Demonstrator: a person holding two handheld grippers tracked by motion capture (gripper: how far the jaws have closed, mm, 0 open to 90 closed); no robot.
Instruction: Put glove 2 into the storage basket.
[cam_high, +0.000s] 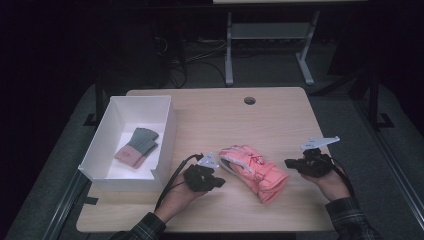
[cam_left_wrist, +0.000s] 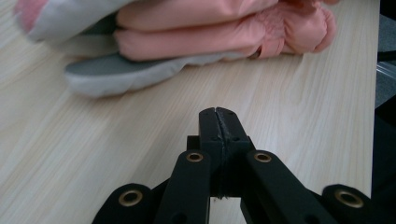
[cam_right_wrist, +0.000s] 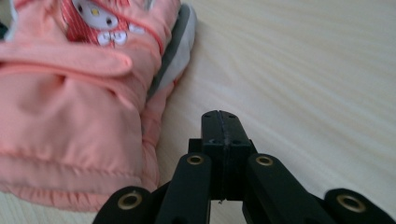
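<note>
Centrally on the counter (cam_high: 210, 120) lies a puffy salmon-pink glove pair (cam_high: 255, 171) (grey palms, cartoon patch, probably stacked), btwn left tool (cam_left_wrist: 218, 116) and right tool (cam_right_wrist: 222, 119), both clenched, empty.

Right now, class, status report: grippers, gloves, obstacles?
Left gripper and right gripper shut, empty. Pink ski gloves between them. Knit gloves in white box. Nothing blocking.

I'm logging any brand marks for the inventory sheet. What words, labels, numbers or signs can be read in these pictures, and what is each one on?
None: no words, numbers or brand marks can be read.
The pink gloves carry only a printed cartoon face with a bow, no lettering.
The white box, the grey and pink gloves inside it and the table show no print.
</note>
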